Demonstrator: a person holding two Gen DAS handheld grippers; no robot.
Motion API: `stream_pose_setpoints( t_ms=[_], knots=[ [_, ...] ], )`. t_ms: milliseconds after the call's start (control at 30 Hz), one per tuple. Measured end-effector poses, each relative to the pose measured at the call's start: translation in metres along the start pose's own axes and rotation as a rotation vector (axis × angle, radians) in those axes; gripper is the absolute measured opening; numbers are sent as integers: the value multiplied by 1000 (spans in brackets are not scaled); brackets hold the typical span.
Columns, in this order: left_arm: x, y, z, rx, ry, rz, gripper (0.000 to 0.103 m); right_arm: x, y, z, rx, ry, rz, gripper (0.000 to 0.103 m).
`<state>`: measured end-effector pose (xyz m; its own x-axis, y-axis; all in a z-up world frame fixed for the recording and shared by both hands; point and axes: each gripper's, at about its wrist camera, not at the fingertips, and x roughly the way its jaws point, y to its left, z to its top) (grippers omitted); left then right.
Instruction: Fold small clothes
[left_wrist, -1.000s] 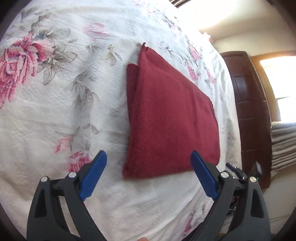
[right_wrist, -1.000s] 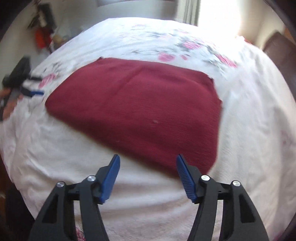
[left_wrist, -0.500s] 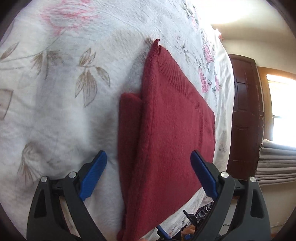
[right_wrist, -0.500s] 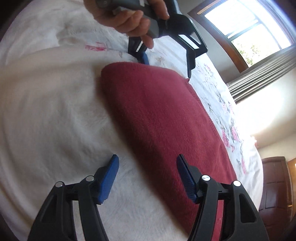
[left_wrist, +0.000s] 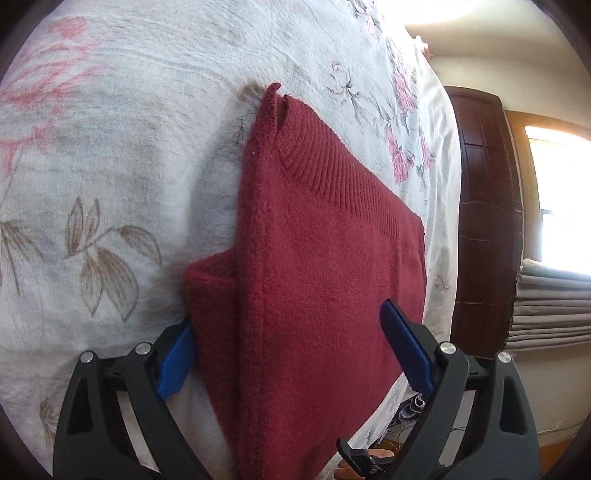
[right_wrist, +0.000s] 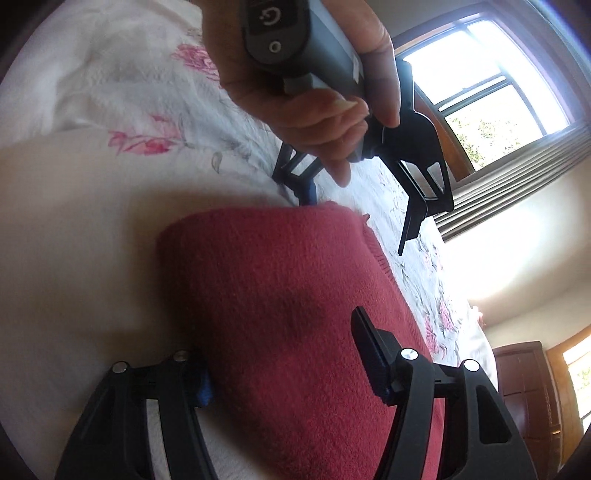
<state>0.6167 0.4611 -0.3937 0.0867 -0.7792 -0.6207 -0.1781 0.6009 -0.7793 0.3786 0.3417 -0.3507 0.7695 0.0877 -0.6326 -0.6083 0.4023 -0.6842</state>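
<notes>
With both tools spread, my left tool (left_wrist: 291, 350) and right tool (right_wrist: 284, 354) straddle one edge of the half-folded dark red knitted sweater (left_wrist: 325, 266) on the floral white bed (left_wrist: 110, 166), next needing a pinch for the following fold.

We saw a bed (left_wrist: 122, 155) covered by a white bedspread (right_wrist: 74, 229) printed with pink flowers and brownish leaves (the print looked faded in places). A folded dark red sweater (left_wrist: 317, 266) lay flat on the spread, its ribbed hem turned toward the far side. One narrower folded part stuck out along its left edge. The cloth around the sweater was lightly wrinkled.
</notes>
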Motion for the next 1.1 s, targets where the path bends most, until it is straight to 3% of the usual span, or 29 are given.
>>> stream_pose_setpoints(
  t_ms=[33, 100, 200, 500, 1100],
  knots=[
    [0, 0, 1, -3, 6, 13, 79, -2, 3, 3, 12, -1, 6, 60],
    [0, 5, 3, -28, 24, 29, 50, 0, 0, 4, 49, 6, 34, 48],
    [-1, 10, 4, -42, 32, 46, 38, -3, 5, 11, 74, 4, 45, 42],
    [-2, 5, 4, -40, 40, 79, 25, -11, -8, 14, 180, -13, 93, 21],
    [-18, -52, 8, 9, 16, 162, 21, -30, -57, 24, 325, -36, 129, 17]
  ],
)
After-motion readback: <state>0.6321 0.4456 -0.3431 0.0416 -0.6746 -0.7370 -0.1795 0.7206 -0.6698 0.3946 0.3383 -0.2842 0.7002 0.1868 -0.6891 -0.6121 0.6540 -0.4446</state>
